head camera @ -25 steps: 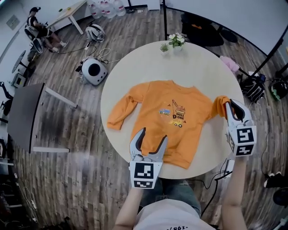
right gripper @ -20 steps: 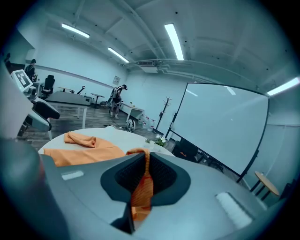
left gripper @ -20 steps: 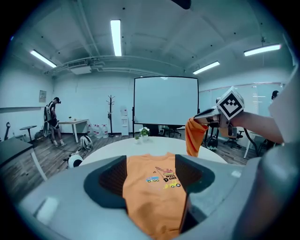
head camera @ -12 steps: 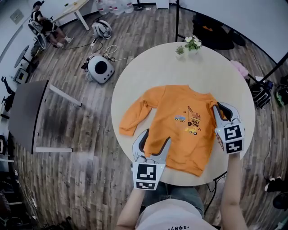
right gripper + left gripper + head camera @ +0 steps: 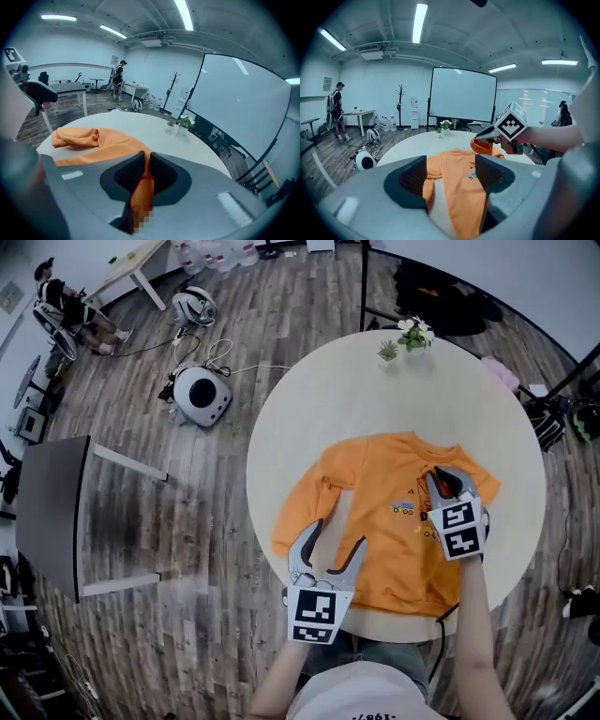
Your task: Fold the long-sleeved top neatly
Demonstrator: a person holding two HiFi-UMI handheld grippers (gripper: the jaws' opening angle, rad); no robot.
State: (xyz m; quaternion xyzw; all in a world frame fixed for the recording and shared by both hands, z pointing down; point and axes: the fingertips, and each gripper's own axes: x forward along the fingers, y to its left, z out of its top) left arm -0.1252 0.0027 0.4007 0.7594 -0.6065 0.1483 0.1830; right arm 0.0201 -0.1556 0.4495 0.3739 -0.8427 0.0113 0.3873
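An orange long-sleeved top [image 5: 375, 512] with a truck print lies face up on the round table [image 5: 319, 409]. Its left sleeve [image 5: 305, 512] stretches toward the table's left edge. My right gripper [image 5: 439, 478] is shut on the right sleeve, held above the printed chest. In the right gripper view, orange fabric [image 5: 143, 180] is pinched between the closed jaws of the right gripper [image 5: 145, 169]. My left gripper [image 5: 338, 534] hovers open above the lower left part of the top, holding nothing. In the left gripper view, the left gripper [image 5: 452, 174] frames the top [image 5: 459, 180], with the right gripper [image 5: 485, 136] beyond.
Two small potted plants [image 5: 411, 336] stand at the table's far edge. On the wooden floor to the left are a white round device [image 5: 201, 396] with cables and a dark grey table [image 5: 52, 507]. A person [image 5: 117, 75] stands far off in the room.
My right gripper has carried the right sleeve leftward from the table's right side over the chest. The left gripper has stayed open near the hem.
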